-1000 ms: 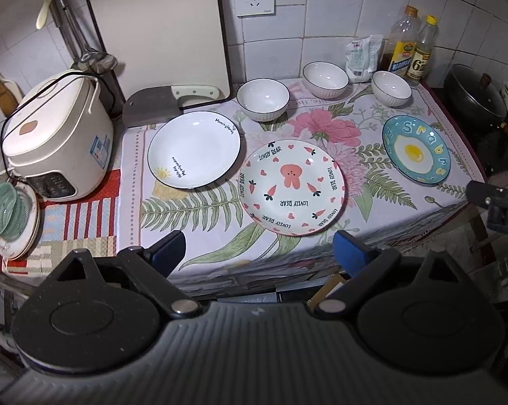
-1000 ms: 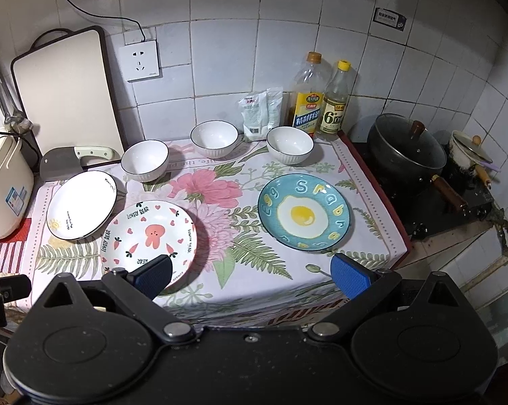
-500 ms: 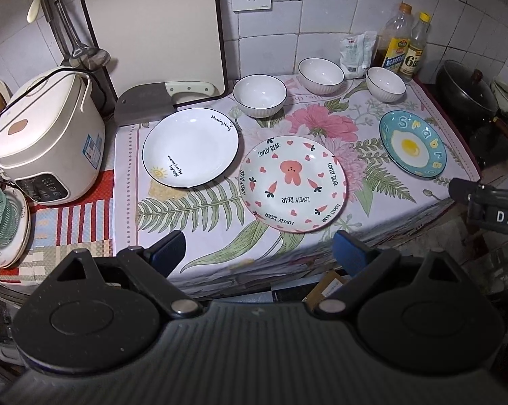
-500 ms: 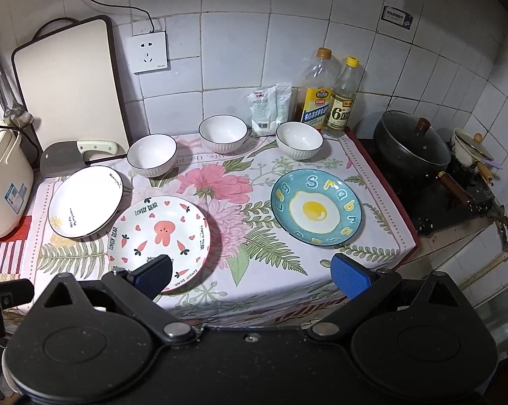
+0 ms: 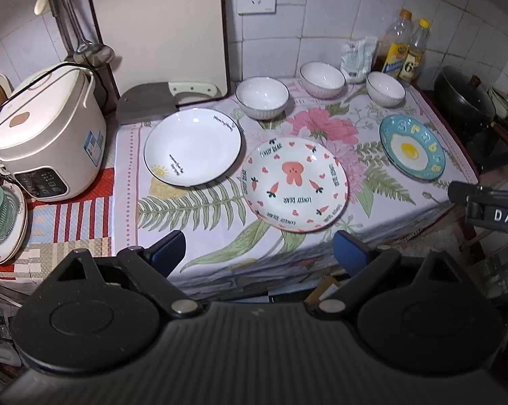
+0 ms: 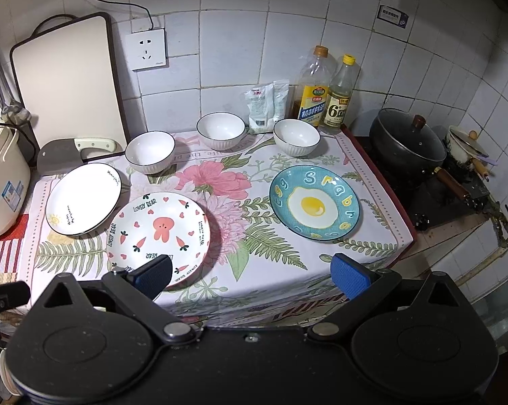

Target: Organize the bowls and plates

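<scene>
Three plates lie on the floral tablecloth [image 5: 203, 209]: a white plate [image 5: 192, 147] [image 6: 83, 198] at left, a pink rabbit plate [image 5: 294, 183] [image 6: 158, 232] in the middle, a blue egg plate [image 5: 412, 146] [image 6: 314, 202] at right. Three white bowls stand behind them: left [image 5: 262, 96] [image 6: 149, 151], middle [image 5: 322, 78] [image 6: 220, 130], right [image 5: 385, 88] [image 6: 296, 136]. My left gripper [image 5: 259, 253] is open and empty, in front of the table edge. My right gripper [image 6: 252, 276] is open and empty over the front edge, its left finger over the rabbit plate's rim.
A rice cooker [image 5: 48, 131] stands at left, with a cleaver [image 5: 149, 101] and a cutting board [image 5: 159, 30] behind. Two bottles [image 6: 325, 91] and packets [image 6: 265, 104] stand by the wall. A black pot [image 6: 405, 141] sits on the stove at right.
Both grippers have moved forward and down toward the table; the dishes look larger. Both stay open. No dish has moved.
</scene>
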`<action>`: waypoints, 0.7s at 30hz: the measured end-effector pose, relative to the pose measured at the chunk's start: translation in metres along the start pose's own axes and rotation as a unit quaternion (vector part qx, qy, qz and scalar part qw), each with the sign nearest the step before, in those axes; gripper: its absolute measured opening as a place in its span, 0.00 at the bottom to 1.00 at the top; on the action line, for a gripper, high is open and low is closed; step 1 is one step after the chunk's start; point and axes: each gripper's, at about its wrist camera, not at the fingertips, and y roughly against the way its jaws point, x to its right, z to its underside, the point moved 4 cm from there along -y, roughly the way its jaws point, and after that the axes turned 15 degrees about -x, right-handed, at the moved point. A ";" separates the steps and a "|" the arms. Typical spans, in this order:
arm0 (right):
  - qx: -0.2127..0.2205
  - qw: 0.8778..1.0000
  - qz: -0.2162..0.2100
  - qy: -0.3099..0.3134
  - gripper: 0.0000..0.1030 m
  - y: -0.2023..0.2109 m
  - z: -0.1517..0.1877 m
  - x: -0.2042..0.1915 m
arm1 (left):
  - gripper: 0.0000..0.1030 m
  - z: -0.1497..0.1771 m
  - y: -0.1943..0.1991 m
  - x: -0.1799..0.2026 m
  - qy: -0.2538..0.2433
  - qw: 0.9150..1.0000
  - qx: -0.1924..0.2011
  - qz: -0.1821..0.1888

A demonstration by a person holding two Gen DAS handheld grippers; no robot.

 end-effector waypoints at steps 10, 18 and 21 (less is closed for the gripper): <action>0.004 1.000 -0.002 0.009 0.98 0.003 0.001 -0.008 | 0.92 0.002 0.004 -0.005 0.008 1.000 0.022 0.004; 0.042 0.998 -0.036 0.036 0.97 0.014 -0.004 -0.011 | 0.91 -0.001 0.013 -0.006 -0.016 0.999 0.027 0.022; 0.082 0.993 -0.060 0.063 0.97 0.020 -0.005 -0.013 | 0.90 -0.007 0.014 -0.010 -0.024 0.999 0.032 0.017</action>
